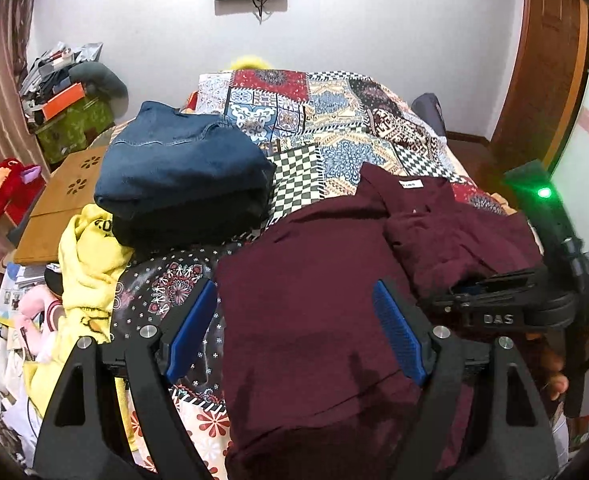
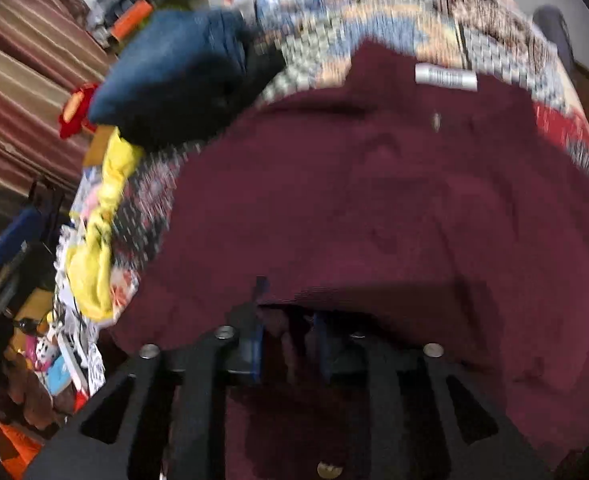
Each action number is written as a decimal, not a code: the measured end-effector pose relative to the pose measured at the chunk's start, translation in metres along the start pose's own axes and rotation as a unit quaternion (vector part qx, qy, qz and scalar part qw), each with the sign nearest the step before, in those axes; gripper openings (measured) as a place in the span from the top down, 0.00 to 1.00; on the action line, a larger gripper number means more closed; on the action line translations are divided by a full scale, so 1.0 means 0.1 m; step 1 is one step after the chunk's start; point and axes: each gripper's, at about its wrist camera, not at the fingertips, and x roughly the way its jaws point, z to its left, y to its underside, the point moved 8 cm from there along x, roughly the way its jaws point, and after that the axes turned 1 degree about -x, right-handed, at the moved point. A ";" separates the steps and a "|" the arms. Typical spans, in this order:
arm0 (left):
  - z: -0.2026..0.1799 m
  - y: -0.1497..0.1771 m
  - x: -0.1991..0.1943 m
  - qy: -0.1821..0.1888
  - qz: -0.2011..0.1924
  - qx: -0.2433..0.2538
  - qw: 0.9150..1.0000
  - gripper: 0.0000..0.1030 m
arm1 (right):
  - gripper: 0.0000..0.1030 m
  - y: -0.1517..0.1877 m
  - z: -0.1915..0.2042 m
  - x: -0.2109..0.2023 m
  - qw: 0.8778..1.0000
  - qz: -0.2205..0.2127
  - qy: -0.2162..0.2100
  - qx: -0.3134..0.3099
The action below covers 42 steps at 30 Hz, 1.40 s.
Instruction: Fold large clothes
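On a patterned bed (image 1: 334,120), folded jeans (image 1: 182,168) sit finished while a maroon shirt (image 1: 314,320) lies half-folded; the left gripper (image 1: 294,332) hangs wide open and empty, the right gripper (image 2: 286,344) narrowly parted around shirt cloth.

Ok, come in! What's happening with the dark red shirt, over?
Left gripper open over maroon shirt. Right gripper nearly closed, shirt fabric between jaws, grip unclear. Shirt lying on bed; folded jeans apart from it.

Between the left gripper's ribbed blue pads (image 1: 398,332) lies matt maroon cloth shirt (image 1: 314,300); beyond them, folded denim (image 1: 182,168).
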 end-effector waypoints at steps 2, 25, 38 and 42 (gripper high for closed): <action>-0.05 -0.02 -0.01 0.001 0.000 0.005 1.000 0.22 | 0.66 0.01 0.00 -0.12 1.000 0.004 -0.014 -0.003; -2.13 -0.20 0.55 0.099 0.044 0.231 0.967 0.22 | 0.48 0.34 -1.59 -1.81 0.956 -0.180 0.222 0.066; -2.73 0.54 1.12 0.102 0.151 0.341 0.922 0.21 | 0.48 0.95 -1.97 -1.03 0.973 -0.086 0.181 0.111; -2.77 0.55 1.21 0.098 0.163 0.337 0.922 0.21 | 0.45 0.97 -1.94 -0.89 0.973 -0.081 0.188 0.104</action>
